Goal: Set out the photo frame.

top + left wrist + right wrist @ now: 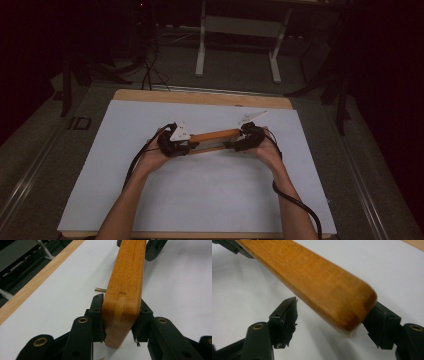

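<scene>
Holding one end of the wooden bar in your left gripper, you have both pads pressed flat against its sides, so that grip is clenched on the wood. From the high view, the bar stretches level between your two hands above the white sheet that covers the bench, with your left gripper at its left end and your right gripper at the other.

Your right gripper is released: its jaws stand wide around the far end of the bar. In the right gripper view, one pad hangs clear of the wood with a gap of white sheet showing between them, while the other pad sits just at the rounded tip; you cannot tell from that view whether it touches.

A thin brass pin sticks out from the side of the bar near your left gripper. A pale inlaid strip runs down the bar's clamped end.
</scene>
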`<act>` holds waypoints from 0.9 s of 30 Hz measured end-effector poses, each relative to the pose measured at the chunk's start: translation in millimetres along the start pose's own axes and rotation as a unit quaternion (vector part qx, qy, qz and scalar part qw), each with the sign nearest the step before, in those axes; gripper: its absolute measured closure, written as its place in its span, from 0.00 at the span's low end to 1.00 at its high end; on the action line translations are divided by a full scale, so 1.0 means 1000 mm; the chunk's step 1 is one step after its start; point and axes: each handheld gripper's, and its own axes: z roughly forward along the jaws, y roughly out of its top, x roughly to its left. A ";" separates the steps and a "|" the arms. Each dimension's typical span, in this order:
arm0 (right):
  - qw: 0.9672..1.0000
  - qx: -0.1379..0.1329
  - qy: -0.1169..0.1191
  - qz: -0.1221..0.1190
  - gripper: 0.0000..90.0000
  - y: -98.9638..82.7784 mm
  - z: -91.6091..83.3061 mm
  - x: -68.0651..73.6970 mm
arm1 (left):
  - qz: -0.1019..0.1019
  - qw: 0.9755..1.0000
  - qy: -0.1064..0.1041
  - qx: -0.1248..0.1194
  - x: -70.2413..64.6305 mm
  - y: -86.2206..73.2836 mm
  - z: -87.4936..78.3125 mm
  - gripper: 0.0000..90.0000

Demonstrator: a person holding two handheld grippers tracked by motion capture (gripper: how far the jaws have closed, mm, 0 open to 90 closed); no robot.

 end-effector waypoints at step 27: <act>0.999 0.005 -0.021 -0.029 0.47 -0.002 0.009 -0.003 | -0.071 0.997 0.011 0.021 0.002 -0.022 0.019 0.71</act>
